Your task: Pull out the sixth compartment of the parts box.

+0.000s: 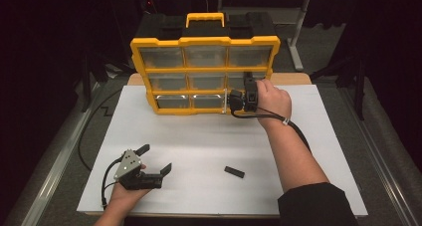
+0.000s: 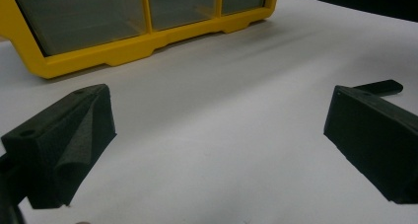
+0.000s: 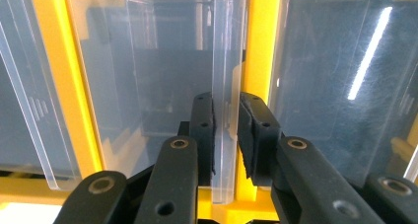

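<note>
We are taking hold of a clear drawer (image 3: 224,86) in the bottom right corner of the yellow organizer (image 1: 204,41), which is standing upright at the far edge of the white mat (image 1: 199,146). In the right gripper view, the right gripper (image 3: 226,135) is closing on the drawer's thin transparent pull tab: one pad is lying against the tab, the other is just beside it, so we are judging the grip nearly made rather than firm. The next move is calling for a full pinch and then a straight pull toward us, keeping the tab square between the pads so it is not slipping out. The left gripper (image 1: 155,159) is resting low on the near left of the mat with its jaws wide apart and nothing between them. A small black block (image 1: 234,172) is lying near the middle front, well apart from both grippers. In front of the organizer we are seeing open mat for the drawer to slide out, though the yellow frame is crowding the tab closely on either side.
</note>
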The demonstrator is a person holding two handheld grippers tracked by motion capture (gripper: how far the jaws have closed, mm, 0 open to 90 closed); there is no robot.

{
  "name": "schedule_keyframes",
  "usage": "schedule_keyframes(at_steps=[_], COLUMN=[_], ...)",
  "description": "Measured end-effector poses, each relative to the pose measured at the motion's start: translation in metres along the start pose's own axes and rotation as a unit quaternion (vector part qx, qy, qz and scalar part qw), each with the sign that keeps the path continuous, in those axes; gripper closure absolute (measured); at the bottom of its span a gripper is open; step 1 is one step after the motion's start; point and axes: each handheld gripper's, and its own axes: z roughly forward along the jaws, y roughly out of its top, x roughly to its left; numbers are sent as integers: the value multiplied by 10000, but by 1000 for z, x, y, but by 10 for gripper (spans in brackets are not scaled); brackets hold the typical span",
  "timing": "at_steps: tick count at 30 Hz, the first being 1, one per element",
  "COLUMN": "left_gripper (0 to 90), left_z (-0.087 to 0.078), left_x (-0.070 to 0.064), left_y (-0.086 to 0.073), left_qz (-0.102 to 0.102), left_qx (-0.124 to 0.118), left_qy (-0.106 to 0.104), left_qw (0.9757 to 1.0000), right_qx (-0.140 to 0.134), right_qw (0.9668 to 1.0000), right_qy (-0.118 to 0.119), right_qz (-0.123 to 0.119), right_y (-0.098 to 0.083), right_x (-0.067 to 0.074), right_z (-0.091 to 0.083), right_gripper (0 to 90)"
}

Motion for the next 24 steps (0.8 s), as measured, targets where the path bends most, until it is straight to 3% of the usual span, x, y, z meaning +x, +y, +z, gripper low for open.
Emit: schedule_keyframes(at_steps=[24], left_gripper=[3], left_z=[1], left_x=[0], left_y=[-1], left_qz=[-38], left_qx=[25], left_qy=[-6], left_qw=[10000], right_qx=[-32], right_qw=[9999], right_qy=[113], right_qz=[42], right_y=[-3], right_x=[-3], right_z=[-19], right_gripper=[788])
